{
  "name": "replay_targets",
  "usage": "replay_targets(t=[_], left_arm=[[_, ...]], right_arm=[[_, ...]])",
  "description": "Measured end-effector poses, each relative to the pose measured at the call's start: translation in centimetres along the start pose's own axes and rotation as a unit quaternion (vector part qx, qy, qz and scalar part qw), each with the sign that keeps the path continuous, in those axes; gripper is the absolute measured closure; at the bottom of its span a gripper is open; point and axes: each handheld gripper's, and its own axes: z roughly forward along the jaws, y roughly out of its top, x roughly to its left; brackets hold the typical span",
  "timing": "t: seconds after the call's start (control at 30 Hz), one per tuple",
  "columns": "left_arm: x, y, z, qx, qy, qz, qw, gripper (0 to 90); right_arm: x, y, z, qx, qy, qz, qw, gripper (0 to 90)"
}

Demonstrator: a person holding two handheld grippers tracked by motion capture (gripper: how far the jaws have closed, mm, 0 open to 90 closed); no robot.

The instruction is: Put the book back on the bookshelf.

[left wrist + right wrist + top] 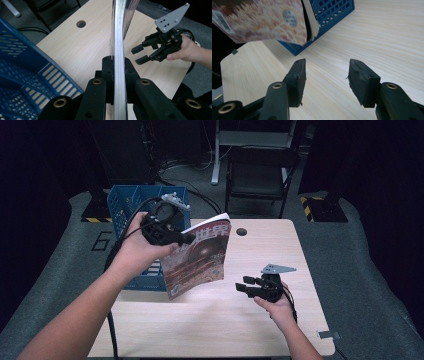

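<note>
I judge this a lab recording bay: dark curtains, grey carpet, floor cables point(197, 195), hazard-striped stand bases point(320, 210), lone worktop point(260, 320).

A pale wooden table point(260, 320) fills the lower middle of the high view. At its left edge stands a blue slotted plastic crate point(122, 205), reaching toward the upper left. Just right of the crate, a glossy magazine with a reddish cover point(200, 260) hangs above the tabletop, clamped at its upper left corner by the left gripper point(182, 239). To the lower right, well apart from the magazine, the right gripper point(245, 287) hovers with nothing between its jaws. A round hole point(241, 231) sits near the table's far edge. Behind the table, at top centre, stands a dark folding chair point(260, 170).
</note>
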Motion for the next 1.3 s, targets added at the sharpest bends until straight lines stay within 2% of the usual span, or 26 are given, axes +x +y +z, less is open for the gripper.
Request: replay_targets(t=[0.4,0.67,0.73,0.77,0.8,0.9,1.2,1.3], left_arm=[[1.4,-0.2,-1.5,-0.006,0.016,-0.02,0.9997,83.8],[2.3,-0.5,-2.7,-0.006,0.024,-0.026,0.9994,83.8],[2.4,-0.6,-2.9,-0.011,0.028,-0.038,0.9988,83.8],[2.5,-0.6,-3.1,-0.008,0.03,-0.033,0.999,83.8],[2.5,-0.6,-3.2,-0.011,0.031,-0.04,0.9987,83.8],[2.8,-0.6,-3.6,-0.01,0.038,-0.035,0.9986,83.8],[3.8,-0.9,-5.4,-0.018,0.047,-0.053,0.9973,83.8],[4.1,-1.1,-5.8,-0.01,0.053,-0.06,0.9968,83.8]], right_arm=[[0.0,-0.1,0.2,0.012,-0.006,-0.008,0.9999,47.6],[0.1,-0.2,0.4,0.016,-0.01,-0.007,0.9998,47.4],[0.0,-0.2,0.4,0.017,-0.01,-0.009,0.9998,47.3],[0.0,-0.2,0.4,0.016,-0.01,-0.012,0.9998,47.3],[0.0,-0.2,0.4,0.017,-0.009,-0.011,0.9998,47.2],[0.1,-0.2,0.5,0.017,-0.013,-0.016,0.9996,46.9],[0.3,-0.2,0.6,0.02,-0.016,-0.025,0.9994,46.8],[0.3,-0.2,0.5,0.02,-0.015,-0.025,0.9994,46.8]])
